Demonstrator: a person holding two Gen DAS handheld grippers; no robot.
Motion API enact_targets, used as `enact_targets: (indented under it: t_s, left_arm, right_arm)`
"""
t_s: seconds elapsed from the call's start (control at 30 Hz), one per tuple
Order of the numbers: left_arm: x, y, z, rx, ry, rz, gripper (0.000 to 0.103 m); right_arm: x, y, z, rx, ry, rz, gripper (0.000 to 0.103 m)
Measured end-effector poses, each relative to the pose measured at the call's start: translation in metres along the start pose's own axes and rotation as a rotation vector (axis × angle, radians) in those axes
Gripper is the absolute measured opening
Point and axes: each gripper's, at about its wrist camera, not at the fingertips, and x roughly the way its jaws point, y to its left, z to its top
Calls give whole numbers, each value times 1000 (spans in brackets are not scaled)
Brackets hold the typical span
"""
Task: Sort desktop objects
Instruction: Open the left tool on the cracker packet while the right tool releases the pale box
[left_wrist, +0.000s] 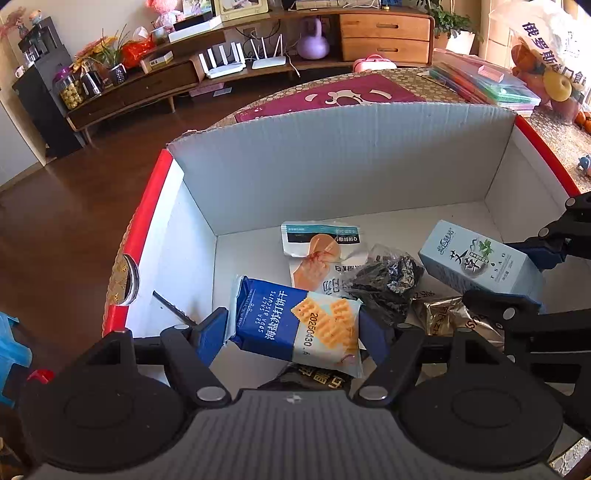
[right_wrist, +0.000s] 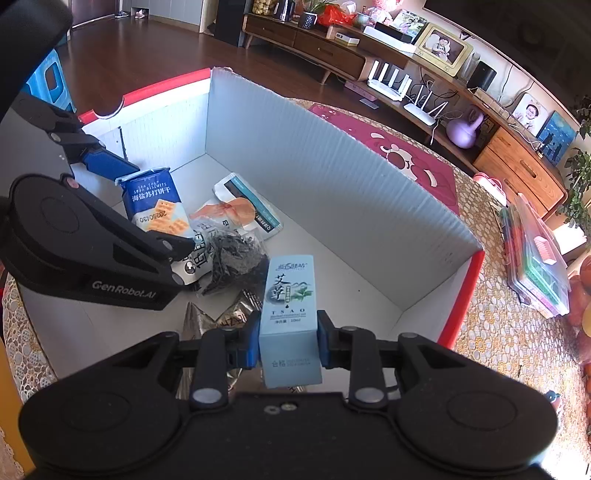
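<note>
Biscuit packet (left_wrist: 299, 325), blue and white with printed crackers, pinched at its two ends between the blue pads of the left tongs (left_wrist: 295, 332) and held above the floor of the cardboard box (left_wrist: 332, 162). Pale blue carton (right_wrist: 290, 317), upright, clamped on its two sides by the right tongs (right_wrist: 286, 341), also over the box floor, toward the box's right wall. Beneath and between the two: gold foil wrappers (right_wrist: 218, 317) on the floor near the front of the box, a clear bag of dark contents (left_wrist: 384, 284) just behind them, and a white pouch with an orange picture (left_wrist: 317, 251) lying flat toward the middle, partly under the dark bag. Box interior white, rim red, tall corrugated back flap standing up. Box rests on a desk with a lace-pattern cover (right_wrist: 509, 332); a red mat (left_wrist: 332, 96) lies past the back flap, and a stack of coloured folders (left_wrist: 487, 85) sits at the desk's far right corner. Beyond the desk: wooden floor, low wooden sideboard (left_wrist: 155, 85) with white routers (left_wrist: 221, 61).
</note>
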Motion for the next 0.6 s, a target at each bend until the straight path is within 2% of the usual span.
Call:
enact_targets:
  t_s: [0.3,0.4,0.53,0.6]
  left_arm:
    - [-1,-3,-1,23,24,-3,78]
    - [-2,-5,0,26,23,4,81]
    - [-5,-6,-1,17,21,9,82]
    - [-8,-6,-2,12,15,12,82]
  right_arm:
    - [0,-4,-3,2,7,-20,34]
    - [-3,-7,-6,6,5,-31,44]
    - [-8,-11,-9,14,-1,-36,45]
    - [-14,-12,-11,15,-13,-35,49]
